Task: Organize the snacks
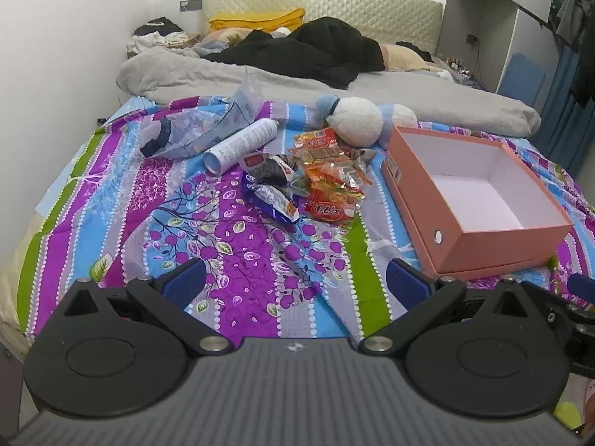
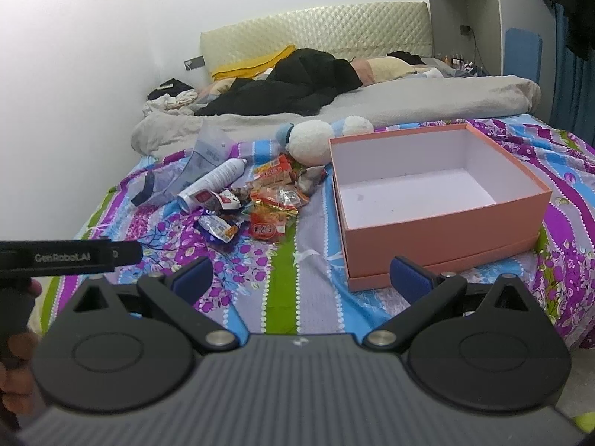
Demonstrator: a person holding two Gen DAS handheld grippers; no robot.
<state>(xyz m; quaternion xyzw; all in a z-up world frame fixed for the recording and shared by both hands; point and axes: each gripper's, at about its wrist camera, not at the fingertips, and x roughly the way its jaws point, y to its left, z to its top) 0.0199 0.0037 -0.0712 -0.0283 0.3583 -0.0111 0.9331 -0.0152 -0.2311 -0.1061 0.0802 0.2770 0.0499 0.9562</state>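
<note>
In the left wrist view, the jaws of the left gripper (image 1: 295,278) are spread wide and nothing is held. The snacks (image 1: 308,178) are seen heaped on the bed (image 1: 230,260), just left of the box (image 1: 472,200), which is empty; nothing is judged sorted yet. The box's long axis runs away toward the headboard.

In the right wrist view, the right gripper (image 2: 303,278) is likewise wide open and empty. The snacks (image 2: 267,204) lie left of the empty box (image 2: 438,230), near but apart.
</note>
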